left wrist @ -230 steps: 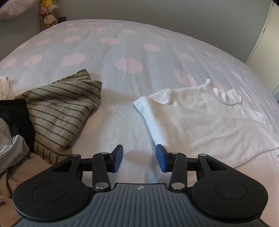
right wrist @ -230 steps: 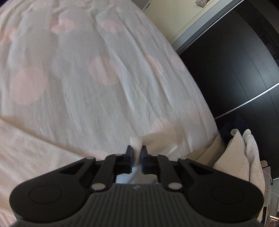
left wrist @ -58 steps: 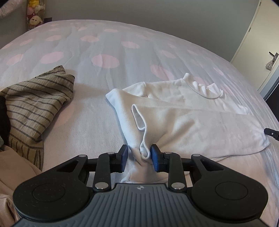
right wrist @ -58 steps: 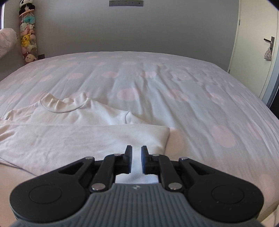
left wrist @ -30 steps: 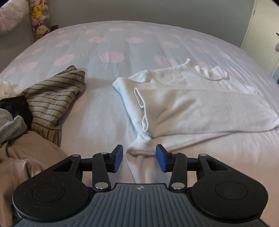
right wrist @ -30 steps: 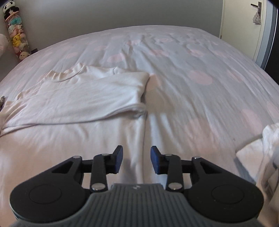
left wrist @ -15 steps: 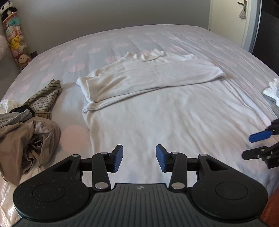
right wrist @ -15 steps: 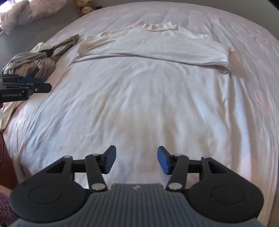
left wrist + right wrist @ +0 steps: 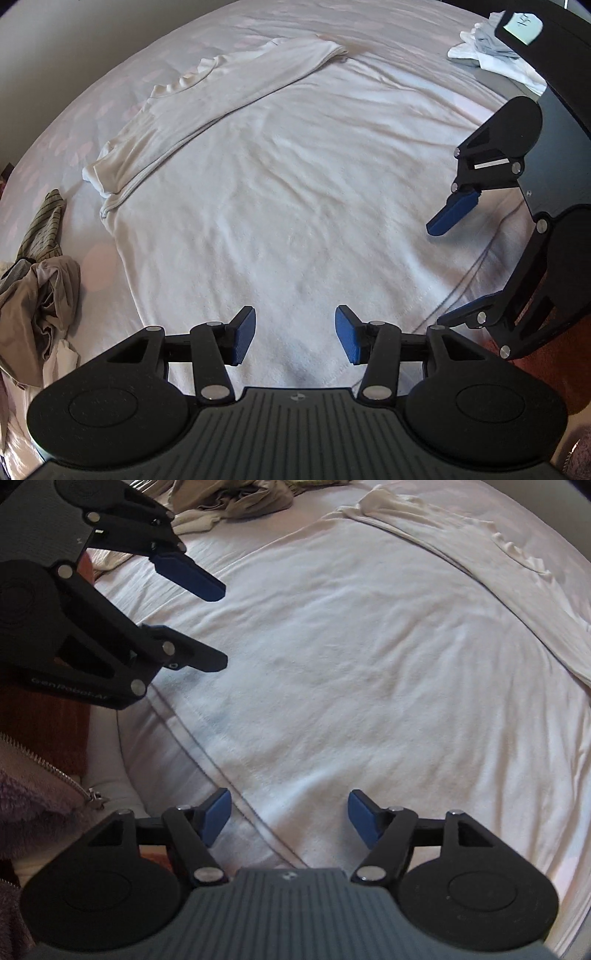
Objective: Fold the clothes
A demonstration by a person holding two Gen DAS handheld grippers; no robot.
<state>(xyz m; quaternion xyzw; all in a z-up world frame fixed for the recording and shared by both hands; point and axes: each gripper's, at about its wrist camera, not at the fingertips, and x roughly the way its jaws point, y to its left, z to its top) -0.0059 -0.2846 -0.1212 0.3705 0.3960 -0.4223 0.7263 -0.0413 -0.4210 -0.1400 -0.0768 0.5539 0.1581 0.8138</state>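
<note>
A white long-sleeved shirt (image 9: 295,184) lies spread flat on the bed, with both sleeves folded across its chest near the collar (image 9: 192,74). My left gripper (image 9: 295,338) hovers over the shirt's lower part near the hem, its jaws opening with only flat cloth beneath them. My right gripper (image 9: 290,818) hangs over the hem seam (image 9: 207,753), its jaws also opening and nothing pinched. Each gripper shows in the other's view: the right gripper (image 9: 437,273) at the right, the left gripper (image 9: 221,627) at the upper left.
A crumpled pile of beige and striped clothes (image 9: 40,280) lies left of the shirt. More white and grey clothes (image 9: 495,59) sit at the far right of the dotted bedspread (image 9: 74,147). A person's fleece with a zipper (image 9: 48,775) is at the bed's near edge.
Both grippers have let go of the sleeves and swung back from the shirt's top to its hem at the near bed edge, rolling as they went. The right jaws stand wider.
</note>
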